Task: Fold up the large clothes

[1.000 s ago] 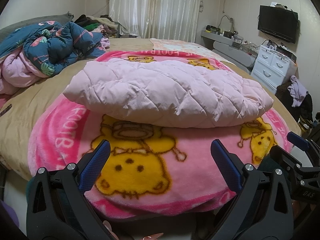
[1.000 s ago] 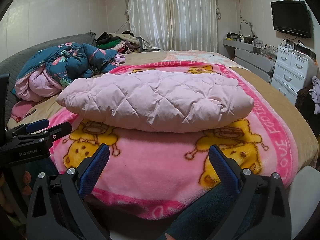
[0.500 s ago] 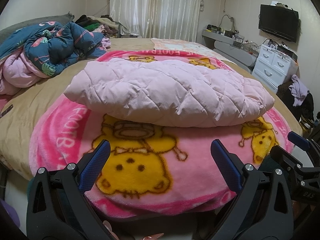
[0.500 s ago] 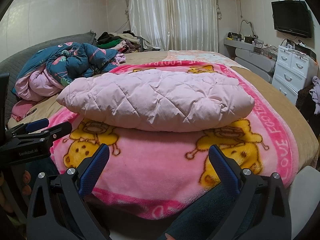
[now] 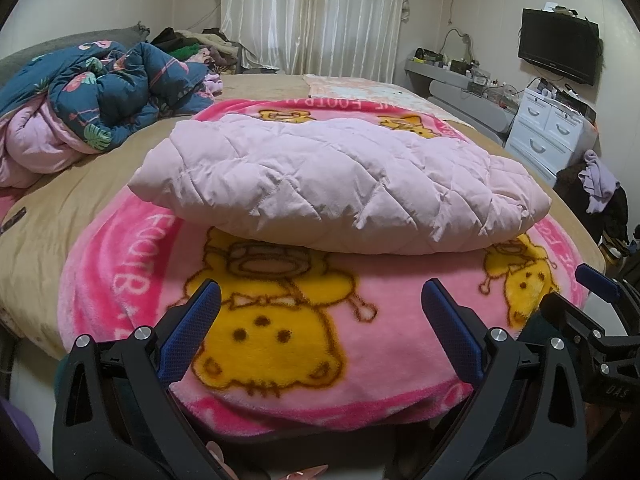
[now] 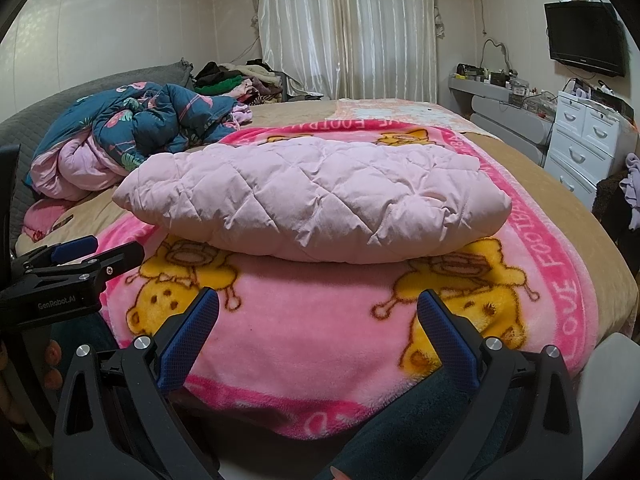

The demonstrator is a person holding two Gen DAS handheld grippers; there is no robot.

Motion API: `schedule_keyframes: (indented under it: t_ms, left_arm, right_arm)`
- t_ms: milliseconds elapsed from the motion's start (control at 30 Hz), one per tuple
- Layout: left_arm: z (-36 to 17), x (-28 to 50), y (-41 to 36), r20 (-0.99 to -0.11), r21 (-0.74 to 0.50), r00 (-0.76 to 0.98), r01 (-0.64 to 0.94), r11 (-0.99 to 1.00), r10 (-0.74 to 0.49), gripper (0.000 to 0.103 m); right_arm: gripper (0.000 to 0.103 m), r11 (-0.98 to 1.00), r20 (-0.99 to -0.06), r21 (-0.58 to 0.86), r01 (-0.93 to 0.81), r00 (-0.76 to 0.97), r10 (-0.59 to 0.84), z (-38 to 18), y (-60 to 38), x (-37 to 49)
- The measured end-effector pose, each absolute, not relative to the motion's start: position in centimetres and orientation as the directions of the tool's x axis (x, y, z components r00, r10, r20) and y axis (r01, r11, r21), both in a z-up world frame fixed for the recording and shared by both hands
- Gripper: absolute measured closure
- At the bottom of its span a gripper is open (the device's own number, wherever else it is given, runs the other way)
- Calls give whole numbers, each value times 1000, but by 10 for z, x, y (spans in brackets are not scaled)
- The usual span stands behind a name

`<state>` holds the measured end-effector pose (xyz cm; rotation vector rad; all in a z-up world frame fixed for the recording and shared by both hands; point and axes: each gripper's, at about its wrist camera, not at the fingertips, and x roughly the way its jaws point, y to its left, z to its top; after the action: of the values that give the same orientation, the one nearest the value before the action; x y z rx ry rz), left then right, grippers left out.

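1. Crumpled navy floral duvet (image 5: 120,96) far left on the bed, well apart from the work area, same spot as a second ago.
2. Left gripper (image 5: 320,304) spread wide, empty, hovering at the near edge of the pink cartoon blanket (image 5: 380,340). No real shift.
3. Folded pink quilted jacket (image 5: 340,184) lies compact mid-blanket, untouched, unchanged.
4. Right gripper (image 6: 318,312) also spread, empty, pulled back.
5. Judgement: fold looks finished; both claws idle.
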<state>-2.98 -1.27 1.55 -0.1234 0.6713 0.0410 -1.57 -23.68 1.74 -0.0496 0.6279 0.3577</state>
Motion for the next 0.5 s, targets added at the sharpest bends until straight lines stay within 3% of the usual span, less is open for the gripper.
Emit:
schedule_keyframes:
  t_ms: [333, 500]
  left_arm:
    - [9, -24, -9, -632, -120, 775, -82, 989, -13, 9]
    - [9, -13, 26, -641, -159, 768, -152, 976, 15, 9]
  right_arm:
    - [4, 946, -583, 55, -319, 759, 290, 18, -244, -13]
    - [4, 975, -569, 69, -209, 795, 211, 23, -286, -2]
